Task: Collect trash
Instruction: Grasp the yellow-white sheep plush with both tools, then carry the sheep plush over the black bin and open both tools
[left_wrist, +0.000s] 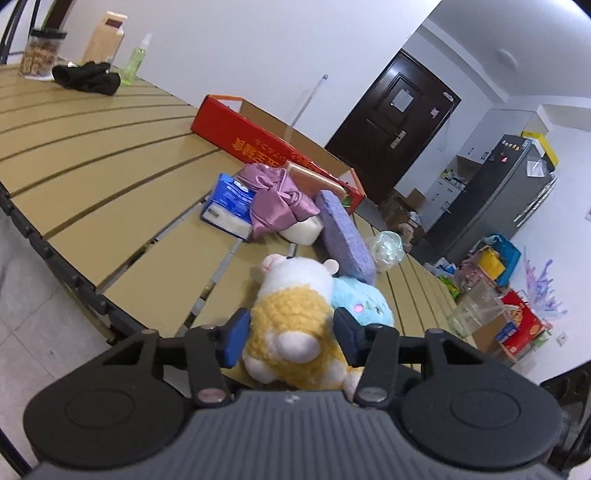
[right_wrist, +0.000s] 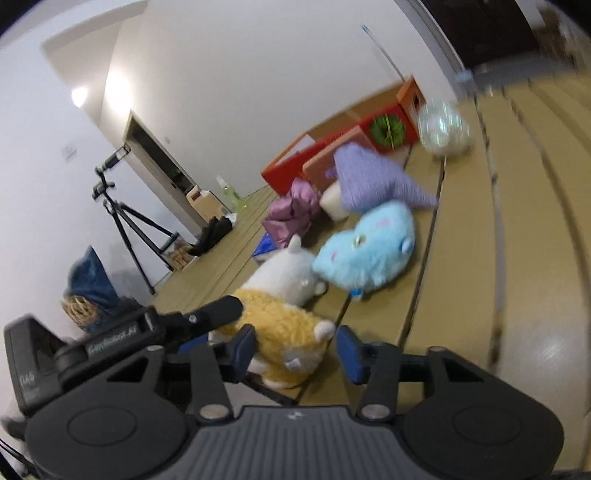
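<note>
The crumpled ball of clear plastic (left_wrist: 386, 248) is seen lying on the tan counter made of long slats (left_wrist: 92, 147), near its far edge. It is touched by nothing that can be made out, though the fuzzy purple block (left_wrist: 345, 236) is just beside it. A soft light blue toy (left_wrist: 364, 301) is found nearer, right next to a fluffy yellow and white toy animal (left_wrist: 295, 295). This toy animal is held at its yellow body by the left tool (left_wrist: 291, 332), with a blue pad pressed on each side. The right tool (right_wrist: 295, 350) is held about half wide around the toy's back end (only one pad seems to touch it, and that view is blurry). Farther back, a shiny pink cloth (left_wrist: 277, 199), a blue pack of tissues (left_wrist: 229, 205) and a long red box (left_wrist: 251, 136) are seen on the counter.
</note>
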